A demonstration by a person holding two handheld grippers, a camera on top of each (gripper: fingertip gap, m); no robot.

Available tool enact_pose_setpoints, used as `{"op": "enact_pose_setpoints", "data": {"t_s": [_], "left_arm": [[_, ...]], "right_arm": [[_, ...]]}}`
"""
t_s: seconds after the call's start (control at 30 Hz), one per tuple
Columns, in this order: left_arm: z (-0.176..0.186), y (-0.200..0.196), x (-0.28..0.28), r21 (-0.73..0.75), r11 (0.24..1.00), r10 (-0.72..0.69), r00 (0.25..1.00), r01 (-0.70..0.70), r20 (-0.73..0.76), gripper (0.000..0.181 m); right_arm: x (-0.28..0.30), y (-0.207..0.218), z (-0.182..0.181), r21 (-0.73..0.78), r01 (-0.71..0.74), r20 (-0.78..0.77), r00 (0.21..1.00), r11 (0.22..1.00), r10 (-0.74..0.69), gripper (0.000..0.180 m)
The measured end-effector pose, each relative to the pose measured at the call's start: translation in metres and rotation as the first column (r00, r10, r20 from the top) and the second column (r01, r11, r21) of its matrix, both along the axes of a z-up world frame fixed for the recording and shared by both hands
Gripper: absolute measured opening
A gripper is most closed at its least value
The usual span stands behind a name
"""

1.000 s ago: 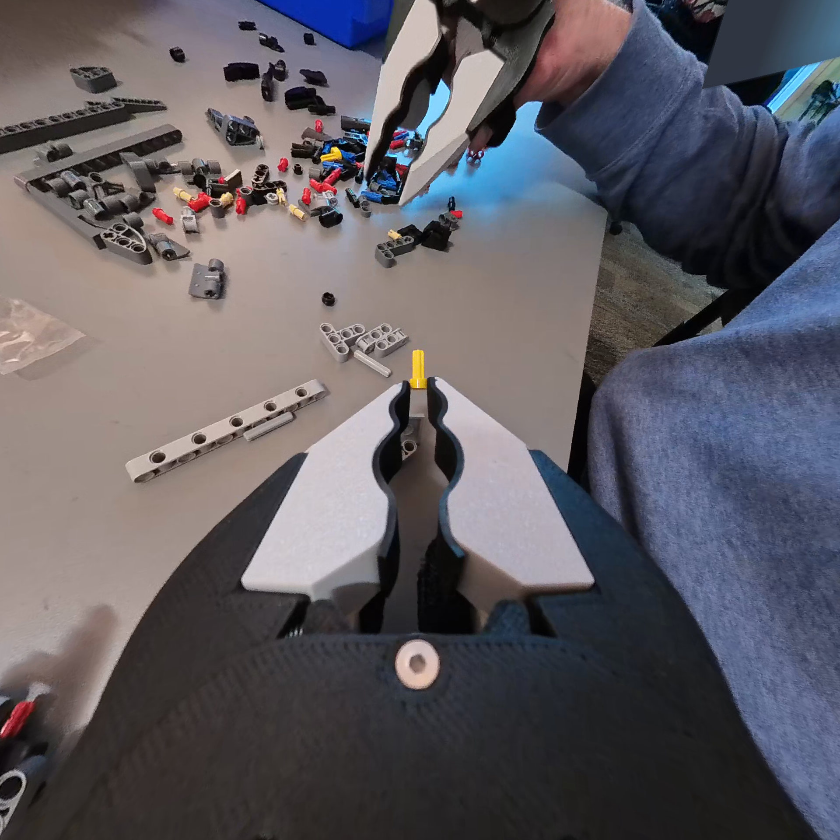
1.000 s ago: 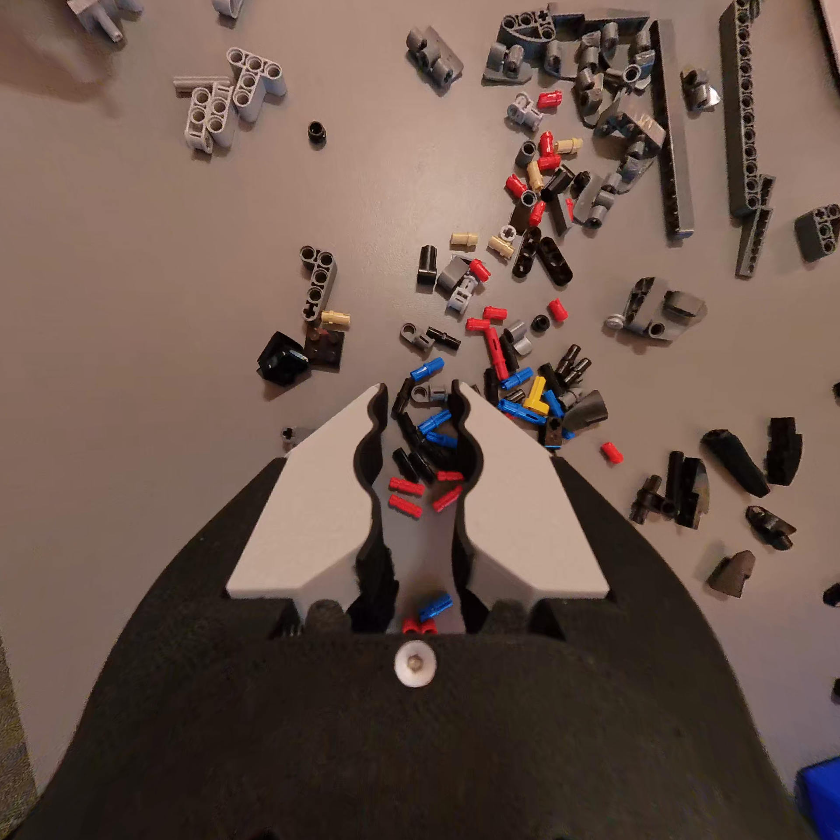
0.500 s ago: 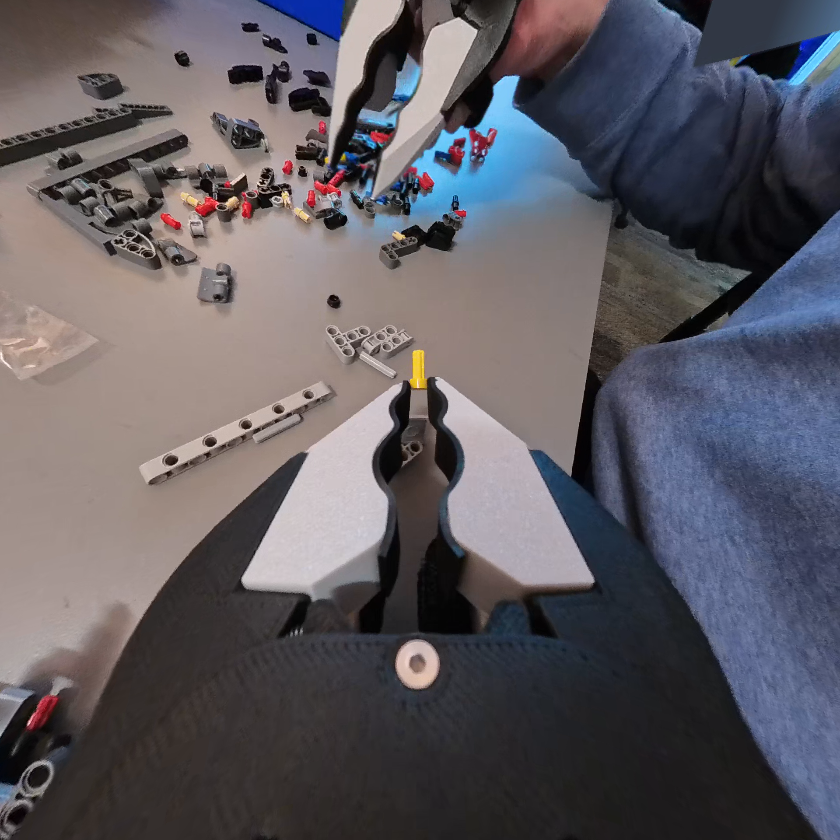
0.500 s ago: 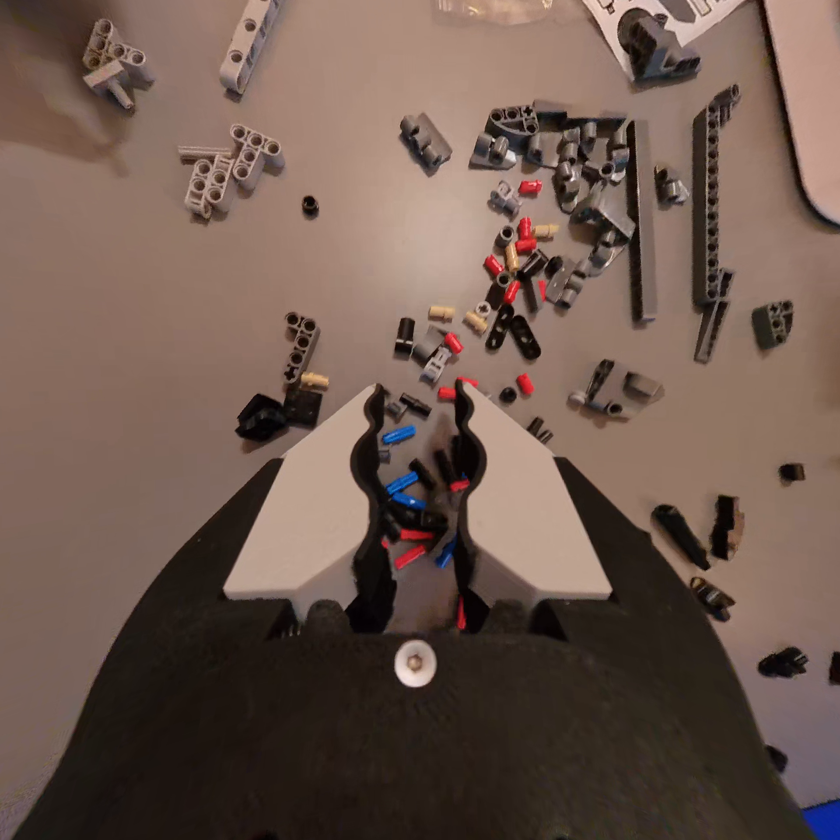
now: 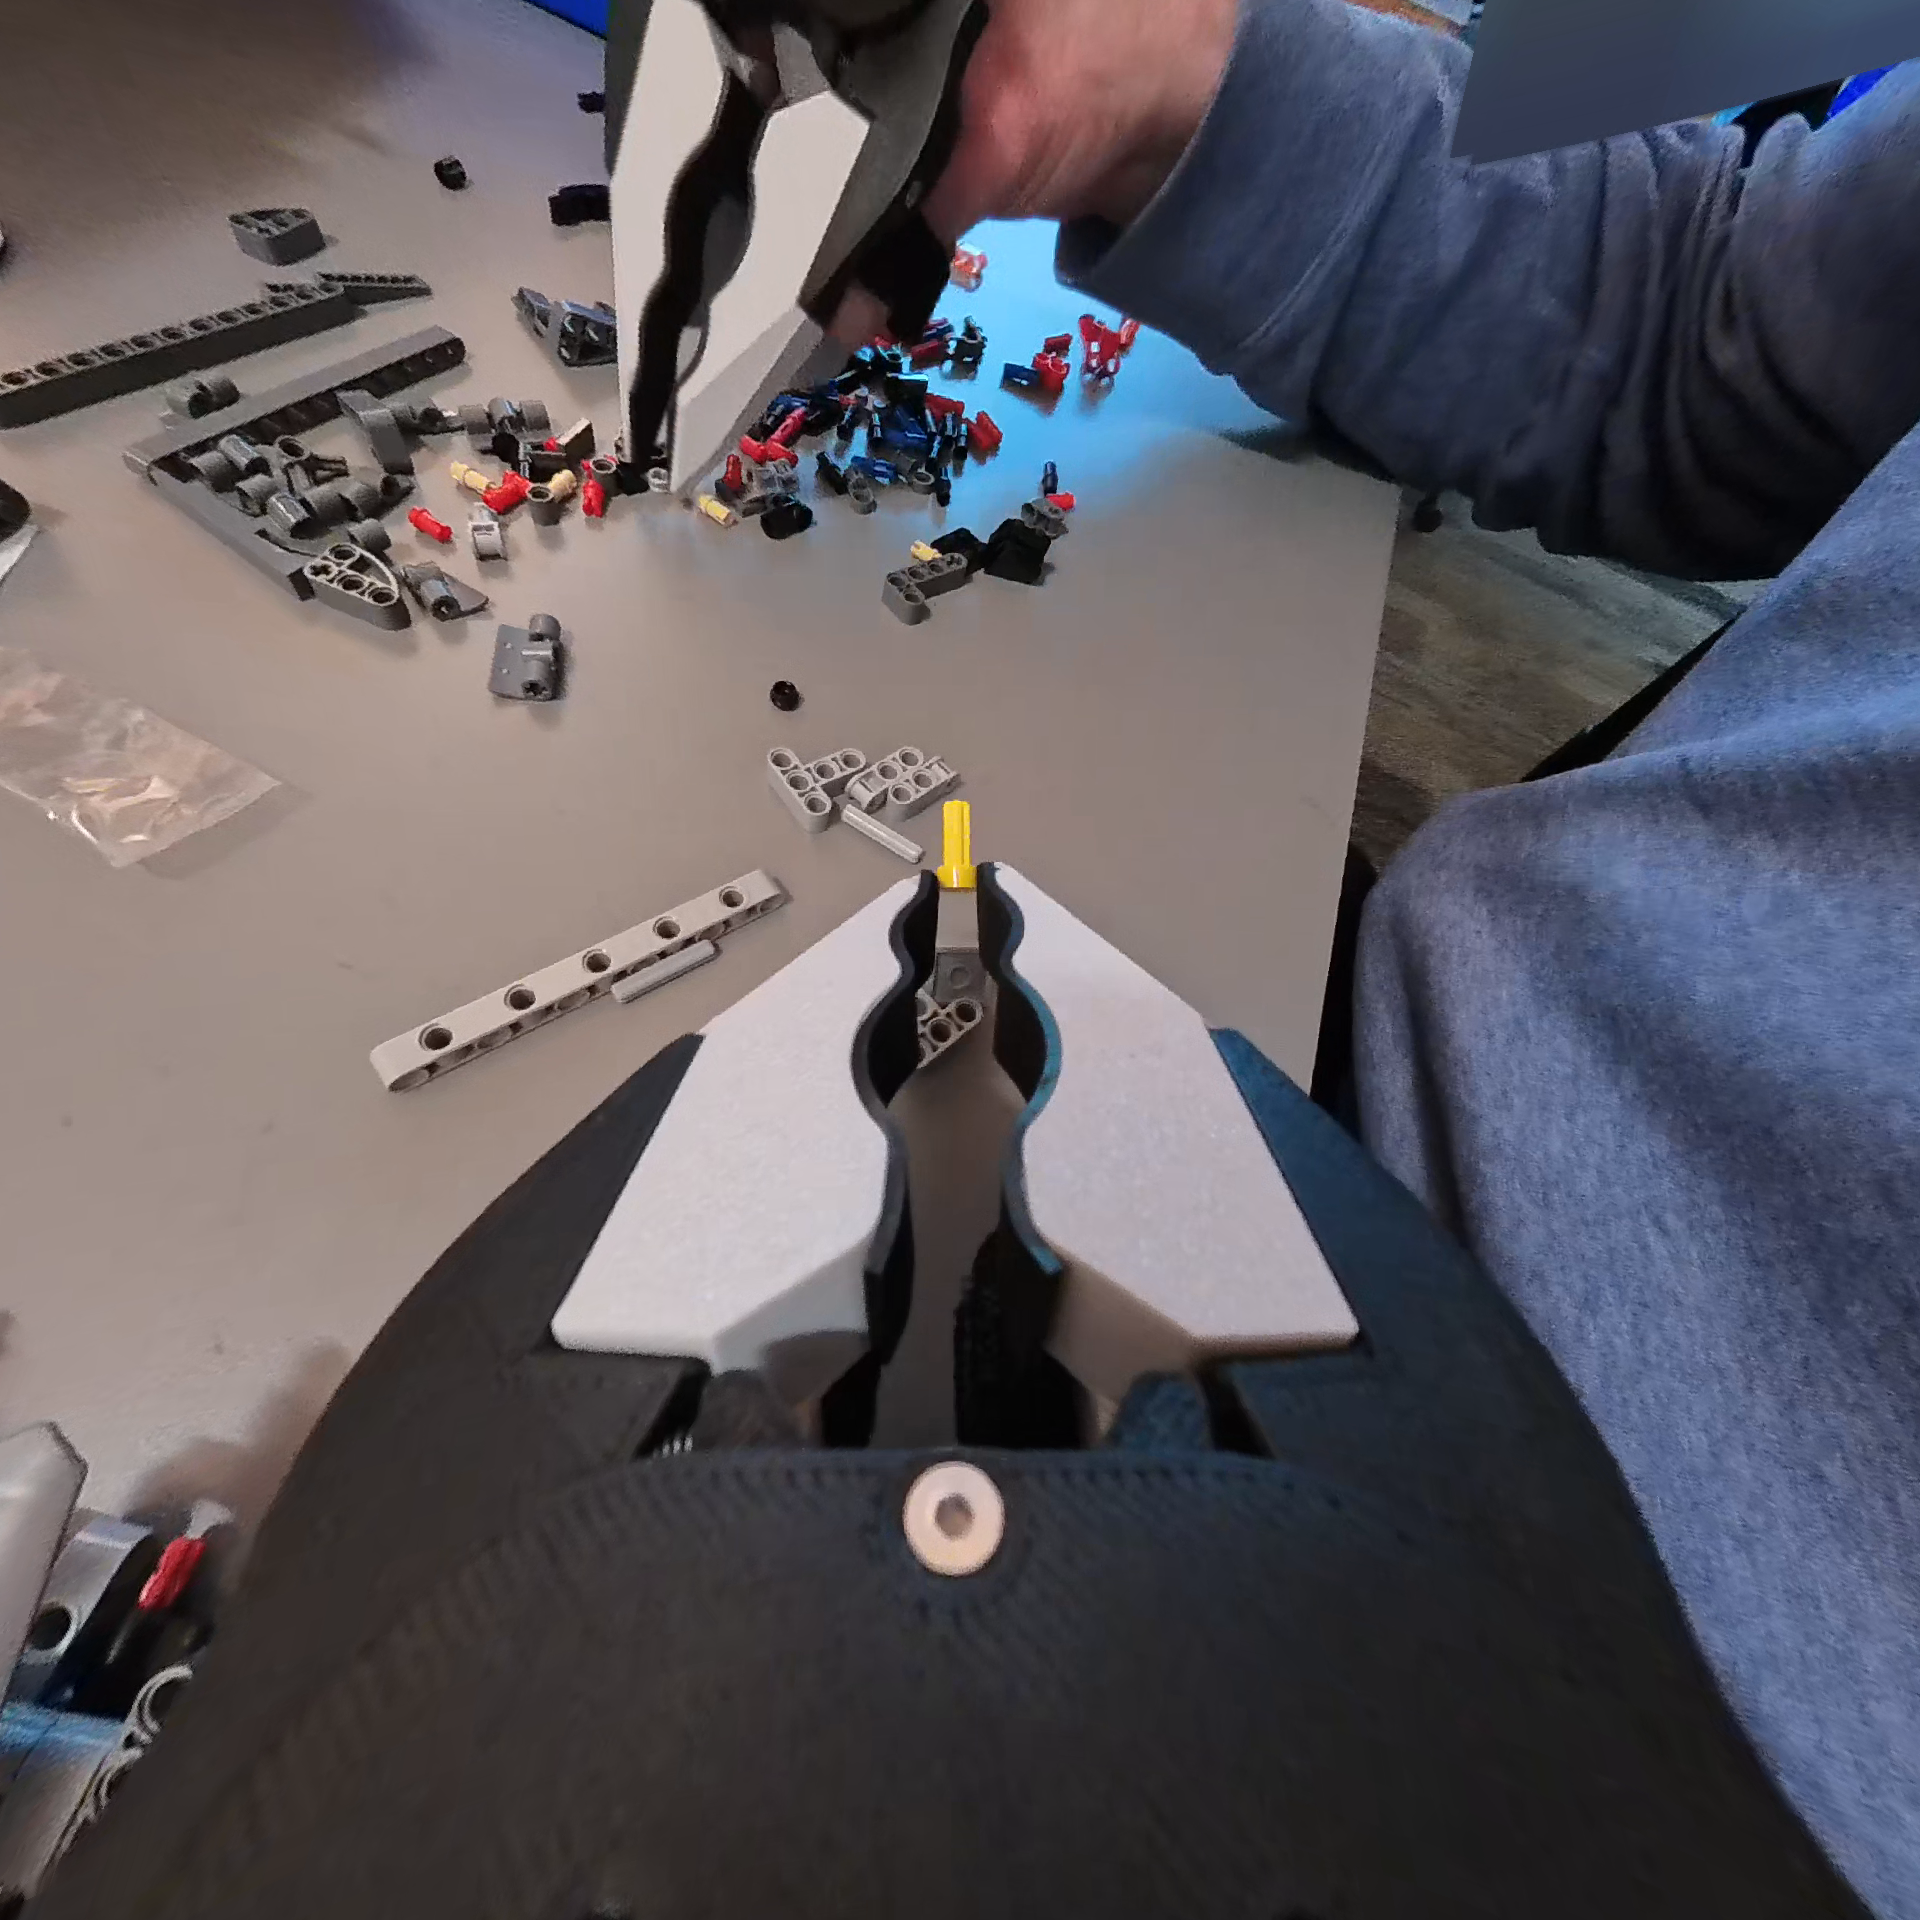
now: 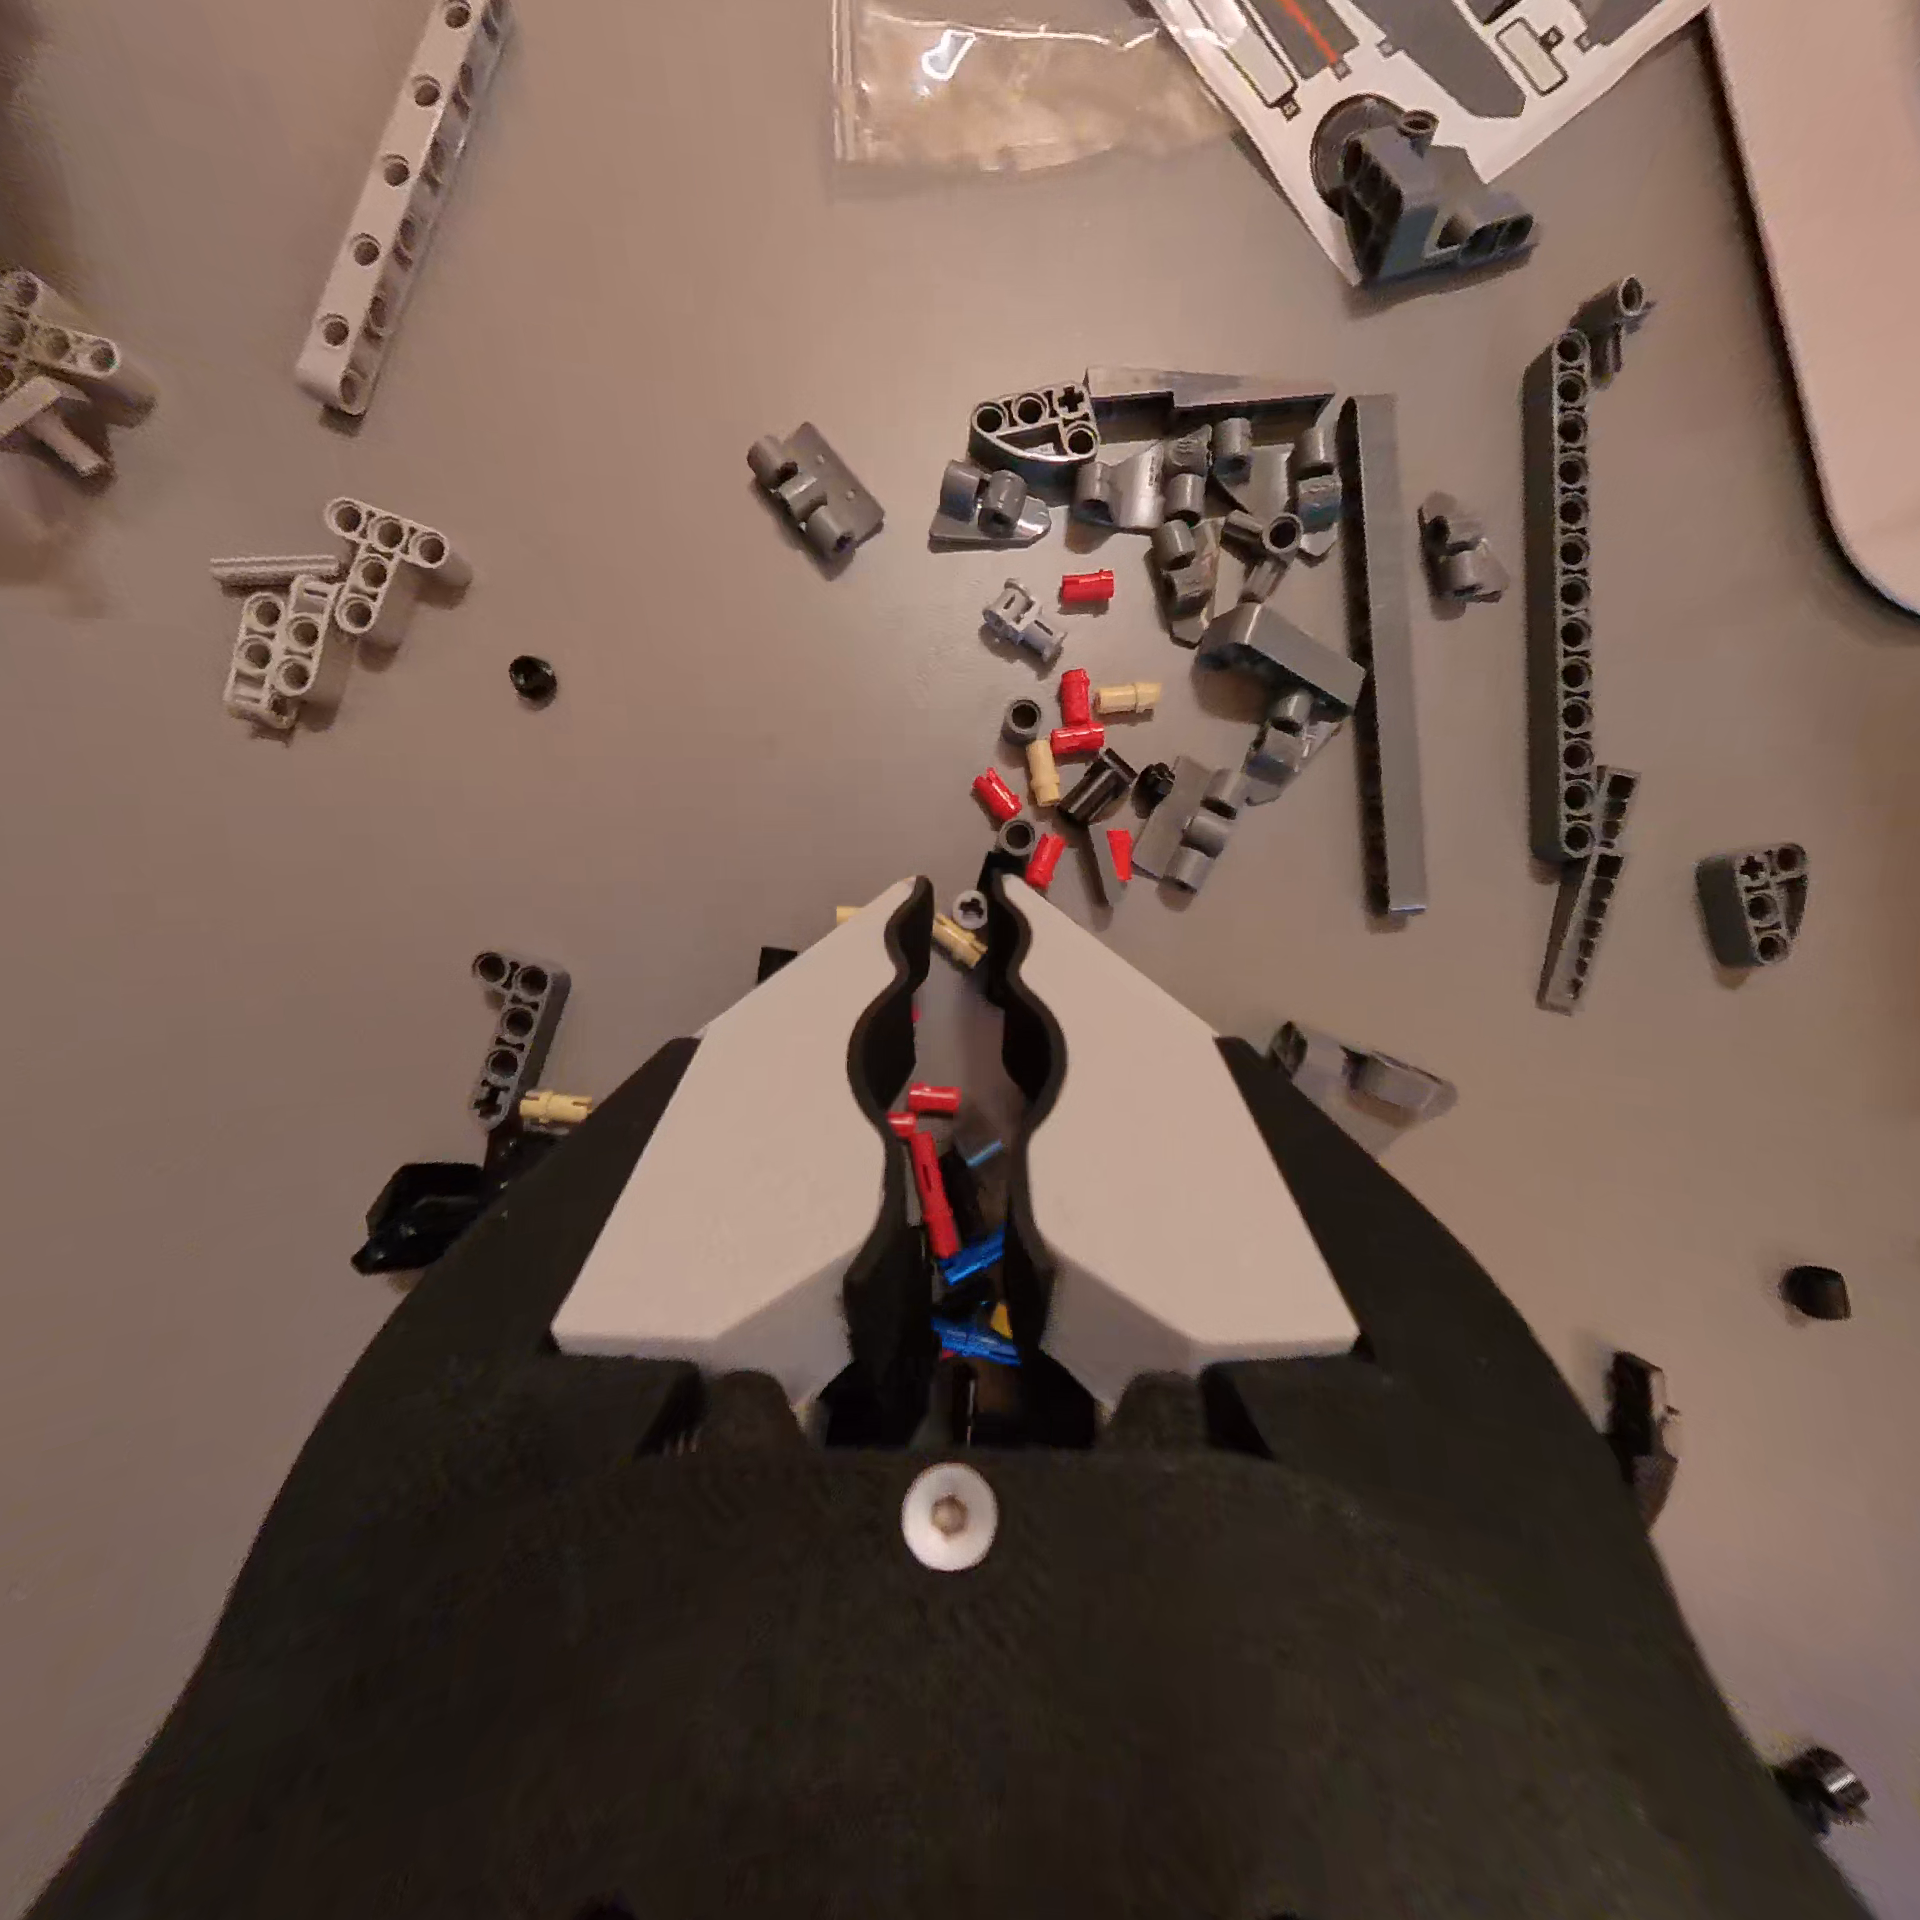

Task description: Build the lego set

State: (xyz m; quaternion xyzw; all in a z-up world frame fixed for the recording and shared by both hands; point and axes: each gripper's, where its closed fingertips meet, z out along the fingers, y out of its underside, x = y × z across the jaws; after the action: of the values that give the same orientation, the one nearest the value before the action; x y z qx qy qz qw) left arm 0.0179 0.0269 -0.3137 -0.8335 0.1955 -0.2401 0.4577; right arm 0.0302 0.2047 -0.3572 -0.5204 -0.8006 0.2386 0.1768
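My left gripper point(image 5: 956, 883) is shut on a small light grey piece point(image 5: 948, 1006) with a yellow pin point(image 5: 955, 844) sticking out past the tips, held above the grey table point(image 5: 1091, 665). My right gripper point(image 6: 961, 896) is tip-down in the scatter of loose pieces, and also shows in the left wrist view point(image 5: 657, 462). Its jaws are narrowed close around a small grey bush point(image 6: 971, 906), with a tan pin point(image 6: 961, 938) just behind it. I cannot tell whether they pinch the bush. Red, blue and black pins point(image 6: 951, 1226) lie under the right gripper.
A long light grey beam point(image 5: 582, 977) and light grey angle pieces point(image 5: 862, 779) lie ahead of my left gripper. Dark grey beams point(image 6: 1569, 592), a plastic bag point(image 6: 997, 94) and a printed sheet point(image 6: 1475, 73) bearing a dark assembly point(image 6: 1403, 197) lie beyond. The table edge point(image 5: 1351, 748) runs along the right. The gap from one gripper's tips to the other's is roughly 20 cm.
My right gripper has moved from the blue and red pin pile towards the grey pieces, come down to the table, and its jaws have narrowed. My left gripper keeps its hold and has barely moved.
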Motion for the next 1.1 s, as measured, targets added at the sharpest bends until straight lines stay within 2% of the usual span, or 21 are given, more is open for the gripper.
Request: {"op": "enact_pose_setpoints", "data": {"t_s": [0.07, 0.47, 0.57, 0.7, 0.87, 1.1], "left_arm": [[0.0, 0.0, -0.001, 0.0, 1.0, 0.001, 1.0, -0.001, 0.006, 0.006], [0.001, 0.001, 0.0, 0.002, 1.0, -0.006, 1.0, 0.006, 0.011, 0.006], [0.001, 0.001, 0.0, 0.001, 1.0, -0.007, 1.0, 0.007, 0.013, 0.006], [0.0, 0.001, 0.001, 0.001, 1.0, -0.009, 1.0, 0.009, 0.013, 0.006], [0.001, 0.001, 0.002, 0.001, 1.0, -0.011, 1.0, 0.011, 0.013, 0.006], [0.001, 0.002, 0.002, 0.001, 1.0, -0.013, 1.0, 0.013, 0.013, 0.006]], "right_arm": [[-0.002, 0.002, -0.001, 0.003, 0.014, 0.003, 1.0, 1.0, -0.014, 0.003], [0.003, 0.007, 0.0, 0.003, 0.042, 0.021, 0.999, 0.999, -0.042, 0.009], [0.004, 0.005, -0.001, 0.049, -0.006, 0.012, 1.0, 0.999, 0.005, 0.01], [0.005, 0.015, -0.002, 0.122, 0.012, 0.029, 0.999, 0.993, -0.016, 0.015], [0.004, 0.01, 0.009, 0.098, -0.025, 0.018, 1.0, 0.995, 0.023, 0.017], [0.002, 0.005, -0.004, 0.064, -0.028, 0.079, 0.997, 0.998, 0.023, 0.009]]}}
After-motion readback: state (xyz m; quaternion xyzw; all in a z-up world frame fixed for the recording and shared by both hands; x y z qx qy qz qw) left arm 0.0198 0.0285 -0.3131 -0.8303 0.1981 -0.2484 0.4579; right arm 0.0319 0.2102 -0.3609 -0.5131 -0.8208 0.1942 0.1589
